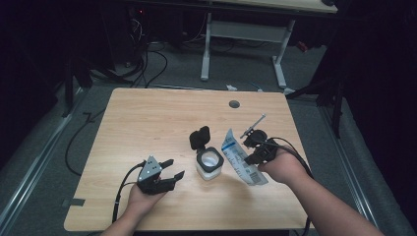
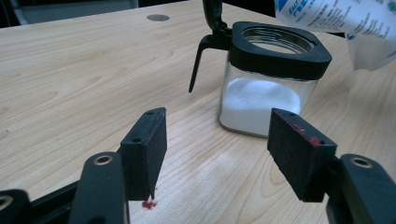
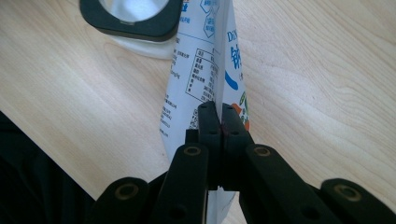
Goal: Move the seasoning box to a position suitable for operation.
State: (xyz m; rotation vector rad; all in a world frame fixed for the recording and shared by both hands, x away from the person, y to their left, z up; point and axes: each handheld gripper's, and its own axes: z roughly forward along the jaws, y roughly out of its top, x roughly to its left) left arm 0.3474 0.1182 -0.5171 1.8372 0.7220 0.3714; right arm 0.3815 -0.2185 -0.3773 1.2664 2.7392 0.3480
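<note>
A square glass jar (image 1: 209,164) with a black rim and white powder inside stands near the table's middle, its flip lid (image 1: 199,137) tilted up and back. My left gripper (image 1: 173,168) rests left of it, open, with nothing between its jaws; the left gripper view has the jar (image 2: 261,100) just beyond my left gripper (image 2: 217,144). My right gripper (image 1: 255,156) is shut on a white and blue printed pouch (image 1: 241,160), held slanted to the right of the jar. In the right gripper view, my right gripper (image 3: 219,109) pinches the pouch (image 3: 196,70) by its seam, near the jar's rim (image 3: 130,23).
The wooden table (image 1: 147,118) has a round cable hole (image 1: 234,104) at its far side. A white desk frame (image 1: 243,32) and cables (image 1: 147,64) lie on the floor beyond. A small red speck (image 2: 149,204) marks the wood under my left jaw.
</note>
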